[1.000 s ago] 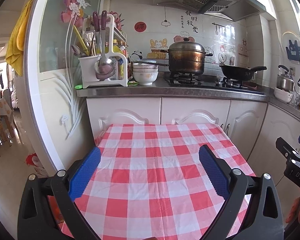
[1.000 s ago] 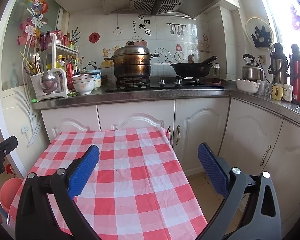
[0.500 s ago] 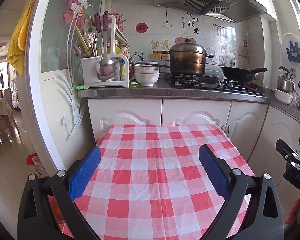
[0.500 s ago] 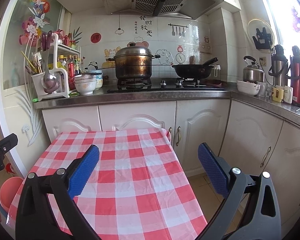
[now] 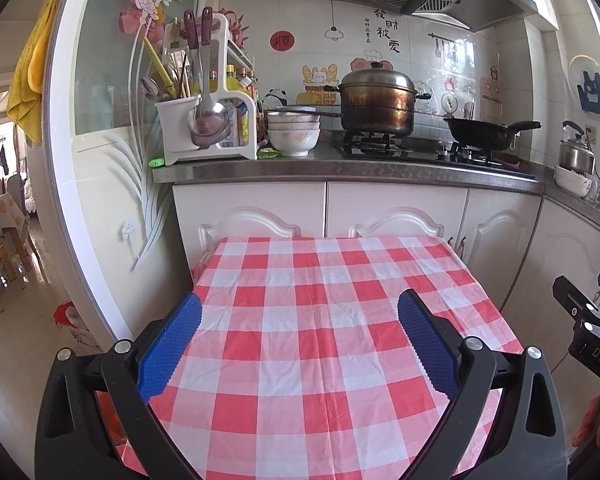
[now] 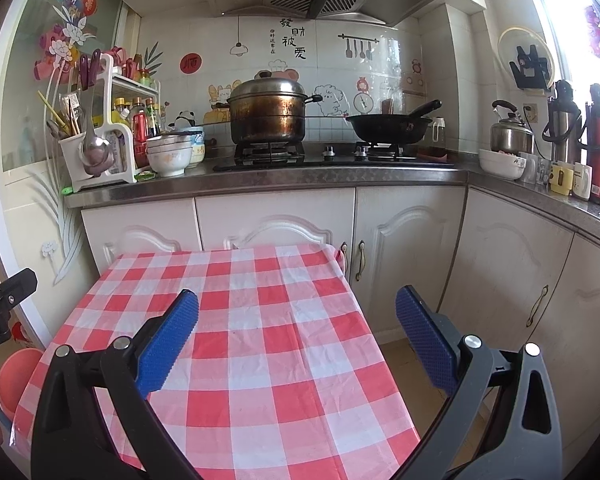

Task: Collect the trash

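The left gripper (image 5: 300, 322), with black arms and blue textured pads, is held wide apart and empty above a table covered by a red-and-white checked cloth (image 5: 320, 320). The right gripper (image 6: 298, 320) is likewise spread wide, nothing grasped, over the cloth's right edge. No trash can be made out on the cloth. A pink plastic bin (image 6: 14, 380) is seen beside the table, low at the left.

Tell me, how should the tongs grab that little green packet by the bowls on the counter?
Probably pinch the green packet by its free front edge, coming low from the table side. It lies flat on the counter, with the white rack at its left and the stacked bowls at its right, so both sides look blocked.
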Available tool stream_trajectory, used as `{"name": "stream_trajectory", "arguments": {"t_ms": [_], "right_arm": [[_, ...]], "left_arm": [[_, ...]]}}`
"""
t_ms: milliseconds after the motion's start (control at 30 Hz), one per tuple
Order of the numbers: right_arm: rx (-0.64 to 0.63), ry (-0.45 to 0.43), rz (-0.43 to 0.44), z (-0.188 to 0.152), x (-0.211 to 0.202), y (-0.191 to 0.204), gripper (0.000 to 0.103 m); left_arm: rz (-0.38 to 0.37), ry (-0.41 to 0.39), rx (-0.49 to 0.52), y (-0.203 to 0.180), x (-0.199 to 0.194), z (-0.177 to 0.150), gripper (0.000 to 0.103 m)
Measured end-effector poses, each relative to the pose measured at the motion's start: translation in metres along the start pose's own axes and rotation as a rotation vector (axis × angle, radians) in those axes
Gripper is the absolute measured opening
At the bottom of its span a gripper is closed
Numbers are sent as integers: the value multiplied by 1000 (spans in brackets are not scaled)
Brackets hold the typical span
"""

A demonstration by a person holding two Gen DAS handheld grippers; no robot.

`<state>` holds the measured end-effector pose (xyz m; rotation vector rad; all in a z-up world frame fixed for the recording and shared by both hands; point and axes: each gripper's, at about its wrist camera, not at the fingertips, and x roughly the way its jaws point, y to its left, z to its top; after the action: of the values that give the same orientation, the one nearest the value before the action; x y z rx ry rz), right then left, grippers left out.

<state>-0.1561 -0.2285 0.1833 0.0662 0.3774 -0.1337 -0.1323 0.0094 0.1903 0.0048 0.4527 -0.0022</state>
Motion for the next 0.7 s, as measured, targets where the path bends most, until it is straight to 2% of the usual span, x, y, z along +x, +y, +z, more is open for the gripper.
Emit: {"name": "stream_trajectory", "arguments": {"t_ms": [333,633,700], "right_arm": [[-8,88,37,-18,36,3,99],[-65,254,109,-45,99,21,99],[-89,305,128,-52,117,28,99]], "left_arm": [[0,71,-3,-8,34,-16,97],[58,330,-97,-11,120,-64,97],[75,362,-95,-14,136,-72,97]]}}
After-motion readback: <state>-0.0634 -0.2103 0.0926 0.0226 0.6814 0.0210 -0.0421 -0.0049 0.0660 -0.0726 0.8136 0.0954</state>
